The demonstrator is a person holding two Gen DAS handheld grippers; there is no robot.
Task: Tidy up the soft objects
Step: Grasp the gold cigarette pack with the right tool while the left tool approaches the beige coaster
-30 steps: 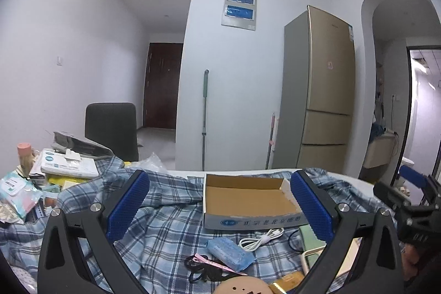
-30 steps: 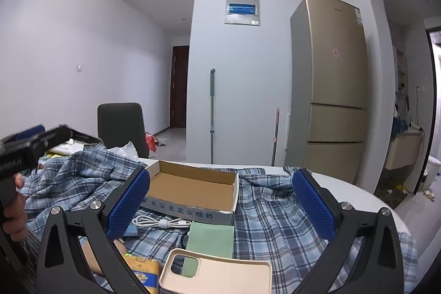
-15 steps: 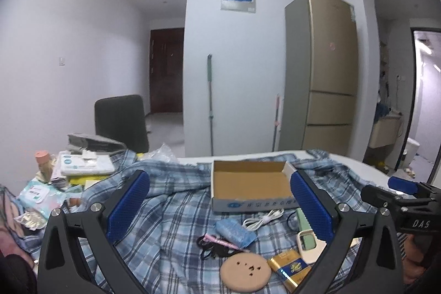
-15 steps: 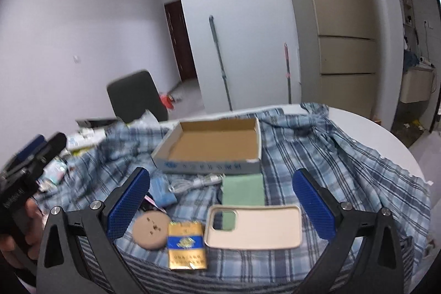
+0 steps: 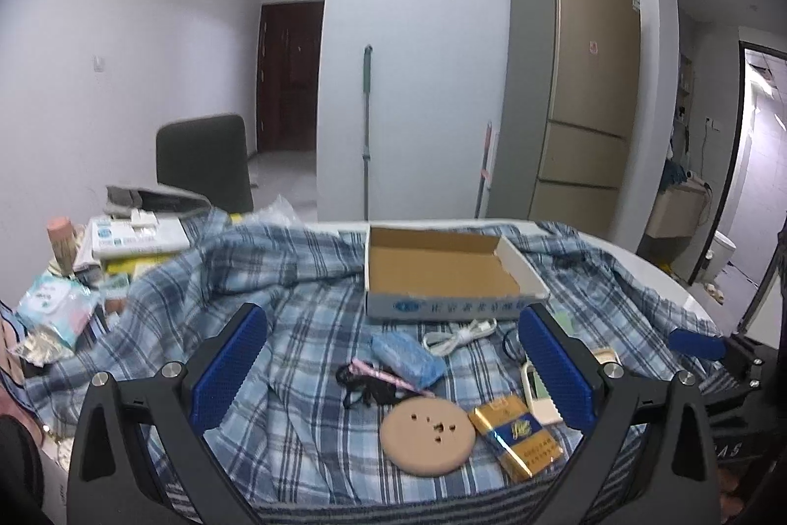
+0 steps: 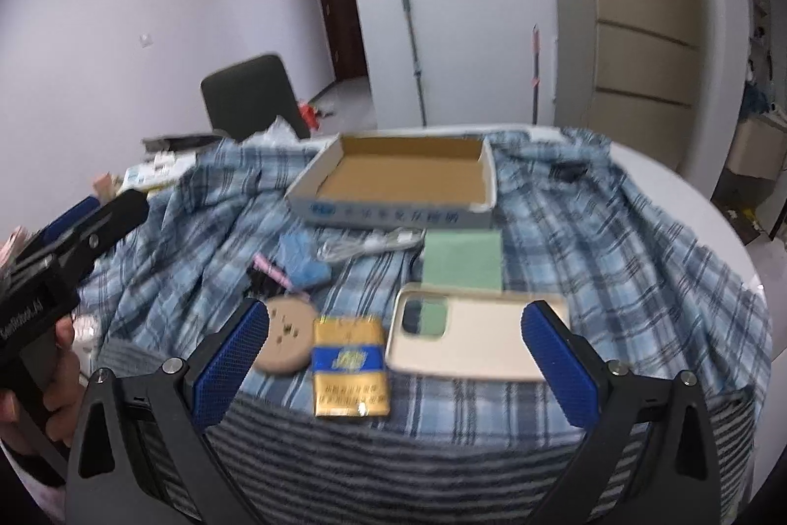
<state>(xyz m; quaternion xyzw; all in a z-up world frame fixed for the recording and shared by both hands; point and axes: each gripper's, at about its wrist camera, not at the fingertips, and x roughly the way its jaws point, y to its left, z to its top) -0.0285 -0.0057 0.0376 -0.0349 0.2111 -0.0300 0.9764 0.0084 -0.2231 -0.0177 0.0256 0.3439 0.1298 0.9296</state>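
An open cardboard box [image 5: 442,274] [image 6: 403,180] sits on a blue plaid cloth [image 5: 295,328] [image 6: 590,239] covering the table. In front of it lie a blue soft pouch [image 5: 406,355] [image 6: 300,262], a white cable [image 5: 460,335], a black hair tie with a pink strip [image 5: 366,382], a round tan pad [image 5: 428,434] [image 6: 285,340], a gold and blue pack [image 5: 516,434] [image 6: 350,365], a cream phone case [image 6: 472,335] and a green cloth [image 6: 462,259]. My left gripper [image 5: 393,382] is open and empty above the near items. My right gripper [image 6: 396,362] is open and empty above the pack.
Wipes packs, boxes and papers [image 5: 98,249] crowd the table's left end. A dark chair [image 5: 204,161] stands behind it. A fridge [image 5: 570,92] and mop handles [image 5: 366,131] stand at the far wall. The table's round edge [image 6: 688,190] curves at right.
Both grippers have risen, pulled back and tilted down, so more of the table items show. Both stay open and empty.
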